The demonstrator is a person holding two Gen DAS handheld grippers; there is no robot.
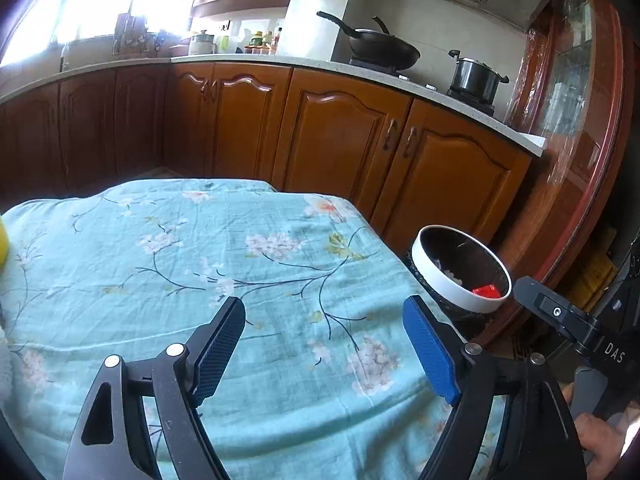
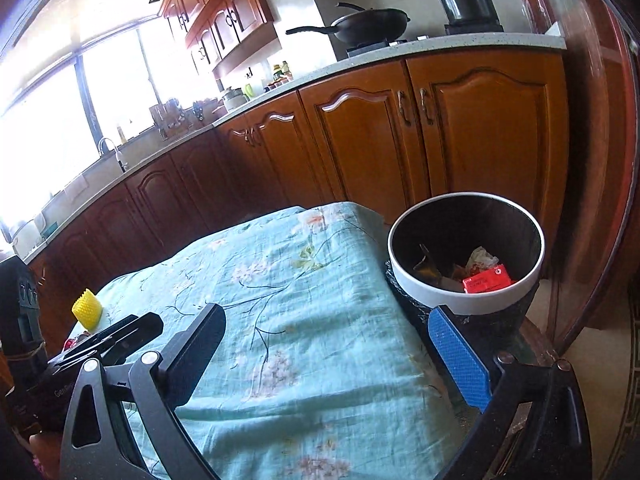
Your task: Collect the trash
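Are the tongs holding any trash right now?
No. Both the left tongs and the right tongs are open with nothing between them. The trash already lies in the bin.

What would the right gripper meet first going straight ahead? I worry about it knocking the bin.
Probably the floral tablecloth: the open right gripper points over it, angled down. The trash bin sits off to its right, beyond the blue finger, so likely missed, though depth is unclear.
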